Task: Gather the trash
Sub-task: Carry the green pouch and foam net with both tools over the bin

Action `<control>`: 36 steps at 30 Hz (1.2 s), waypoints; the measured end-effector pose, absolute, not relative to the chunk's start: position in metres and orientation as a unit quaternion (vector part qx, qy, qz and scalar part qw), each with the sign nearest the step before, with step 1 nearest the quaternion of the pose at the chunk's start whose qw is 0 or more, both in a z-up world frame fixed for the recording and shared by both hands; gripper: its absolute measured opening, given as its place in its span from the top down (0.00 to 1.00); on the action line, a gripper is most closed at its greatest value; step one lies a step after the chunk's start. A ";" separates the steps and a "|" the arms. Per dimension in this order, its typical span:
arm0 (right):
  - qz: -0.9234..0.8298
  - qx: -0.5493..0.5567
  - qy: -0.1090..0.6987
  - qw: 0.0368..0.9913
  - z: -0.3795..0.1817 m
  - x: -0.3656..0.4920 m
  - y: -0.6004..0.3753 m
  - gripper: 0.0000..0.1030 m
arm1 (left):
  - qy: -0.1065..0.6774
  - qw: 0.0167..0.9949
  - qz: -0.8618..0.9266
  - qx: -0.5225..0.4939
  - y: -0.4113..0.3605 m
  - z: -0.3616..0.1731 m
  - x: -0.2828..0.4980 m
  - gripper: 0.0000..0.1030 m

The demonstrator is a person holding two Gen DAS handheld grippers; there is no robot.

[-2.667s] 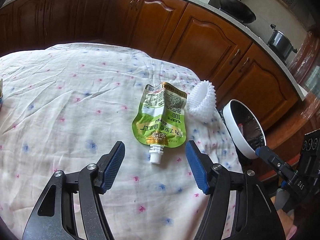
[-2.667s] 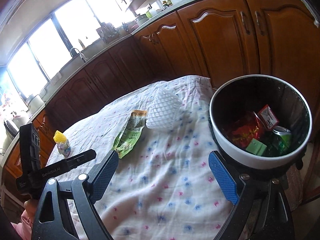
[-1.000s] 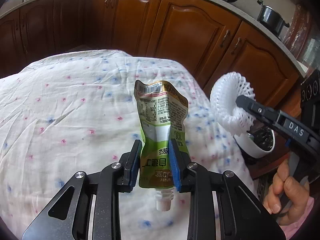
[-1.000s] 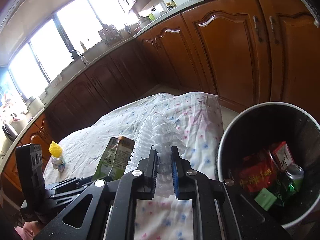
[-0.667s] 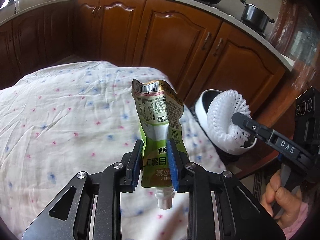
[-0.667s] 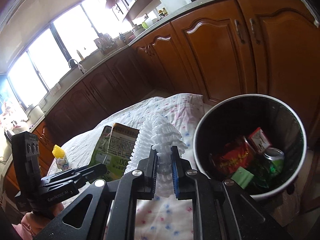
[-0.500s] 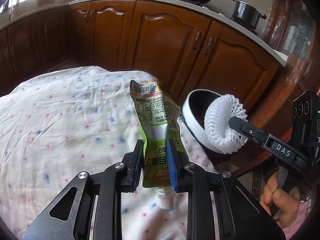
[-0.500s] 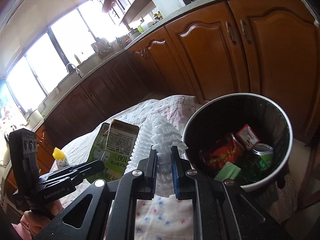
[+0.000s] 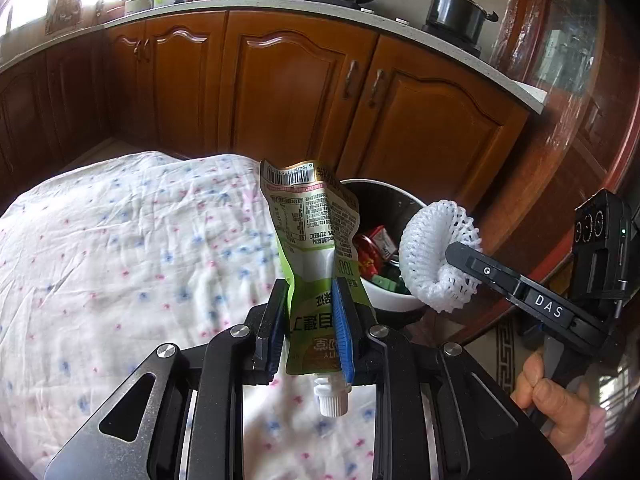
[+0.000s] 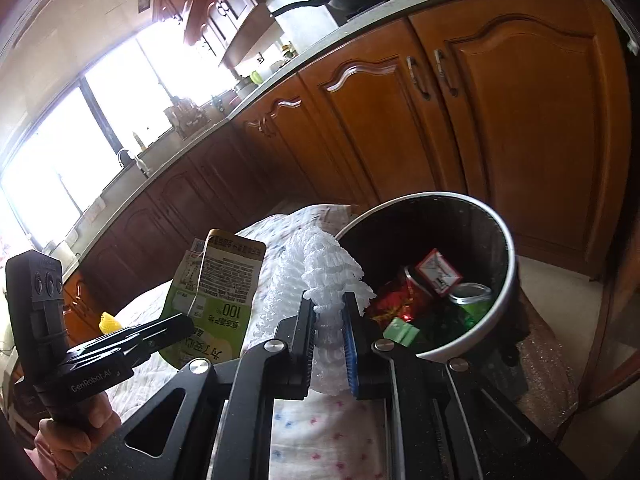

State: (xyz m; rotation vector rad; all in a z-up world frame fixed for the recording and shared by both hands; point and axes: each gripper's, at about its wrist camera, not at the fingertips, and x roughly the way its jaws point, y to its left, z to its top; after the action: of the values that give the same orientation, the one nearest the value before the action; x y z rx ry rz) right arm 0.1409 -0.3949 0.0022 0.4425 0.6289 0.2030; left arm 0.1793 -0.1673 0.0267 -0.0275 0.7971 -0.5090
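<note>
Kitchen with wood cabinets and a floral-cloth worktop, and both tongs look set for the drop: left tongs pinching the pouch upright, right tongs clamping the foam net beside the bin rim, neither over the opening yet.

Pouch in left gripper, above table. Foam net in right gripper, right of pouch. Bin beyond both, holding trash.
</note>
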 end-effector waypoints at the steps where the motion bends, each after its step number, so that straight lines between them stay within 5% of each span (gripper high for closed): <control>1: 0.096 0.217 0.305 0.922 0.002 0.140 -0.398 0.87 | 0.384 0.890 -0.247 -0.012 -0.170 0.027 0.180 0.80; 36: 0.047 0.206 0.303 0.929 0.008 0.152 -0.434 0.87 | 0.399 0.869 -0.294 0.015 -0.244 0.032 0.211 0.80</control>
State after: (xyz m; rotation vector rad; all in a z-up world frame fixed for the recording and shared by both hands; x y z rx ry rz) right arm 0.1520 -0.4337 0.0082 0.4230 0.6211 0.0960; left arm 0.2113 -0.2441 0.0318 0.0317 0.8342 -0.6155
